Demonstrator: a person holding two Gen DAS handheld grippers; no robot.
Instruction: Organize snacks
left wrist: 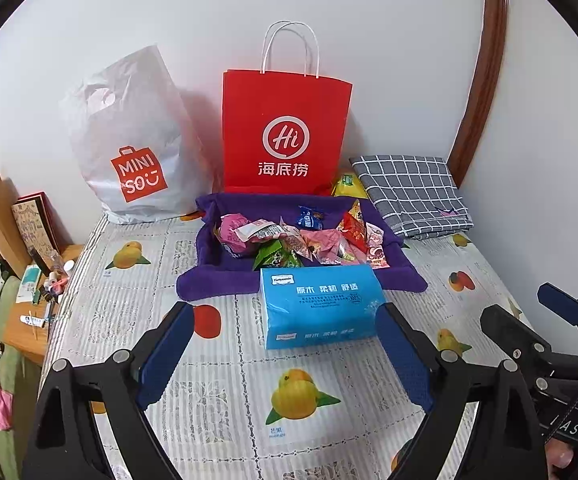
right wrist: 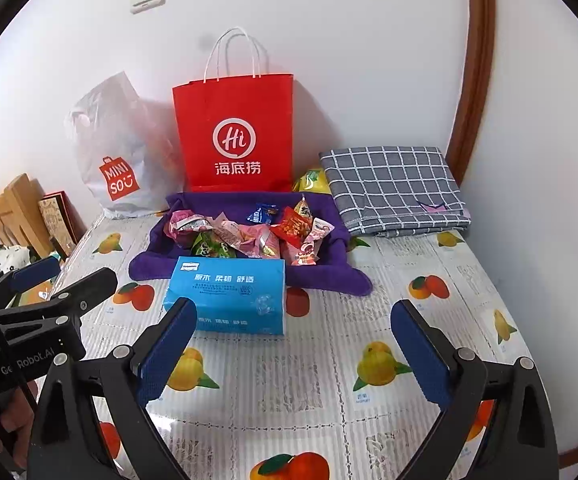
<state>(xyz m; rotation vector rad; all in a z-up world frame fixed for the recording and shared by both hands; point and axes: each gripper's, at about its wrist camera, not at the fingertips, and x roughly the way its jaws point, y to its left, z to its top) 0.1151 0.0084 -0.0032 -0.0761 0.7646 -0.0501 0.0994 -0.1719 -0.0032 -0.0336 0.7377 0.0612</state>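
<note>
Both the left gripper (left wrist: 285, 356) and right gripper (right wrist: 293, 356) gape wide and empty, with the snack packets (left wrist: 301, 240) piled at twelve o'clock on the purple towel (left wrist: 217, 280), seemingly gathered.

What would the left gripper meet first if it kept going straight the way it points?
Probably the blue tissue pack, lying between the open left gripper fingers' line and the purple cloth tray; depth is uncertain.

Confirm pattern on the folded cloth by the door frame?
Grey with a white grid check, on the folded cloth; clearest in the right wrist view.
</note>
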